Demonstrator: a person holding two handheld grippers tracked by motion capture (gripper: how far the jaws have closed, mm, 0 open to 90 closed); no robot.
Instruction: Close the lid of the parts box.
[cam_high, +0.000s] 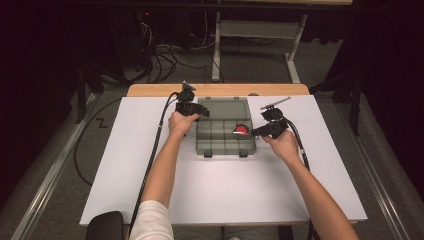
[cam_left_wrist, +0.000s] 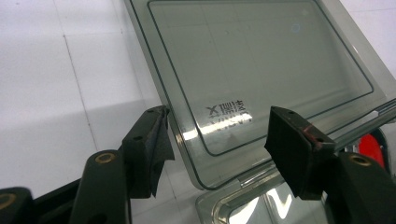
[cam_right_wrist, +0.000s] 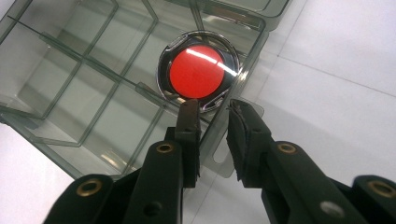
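A clear grey compartment box lies on the white table, its lid swung open and flat behind it. A red disc in a shiny metal ring sits in a right-hand compartment. My left gripper is open, its jaws standing on either side of the lid's near left corner without pressing on it. My right gripper straddles the box's right wall beside the disc, one jaw inside and one outside, closed on that wall.
The box's other compartments hold nothing. A wooden strip runs along the table's far edge. Cables trail from both grippers toward the near edge. White table surface stretches in front of the box.
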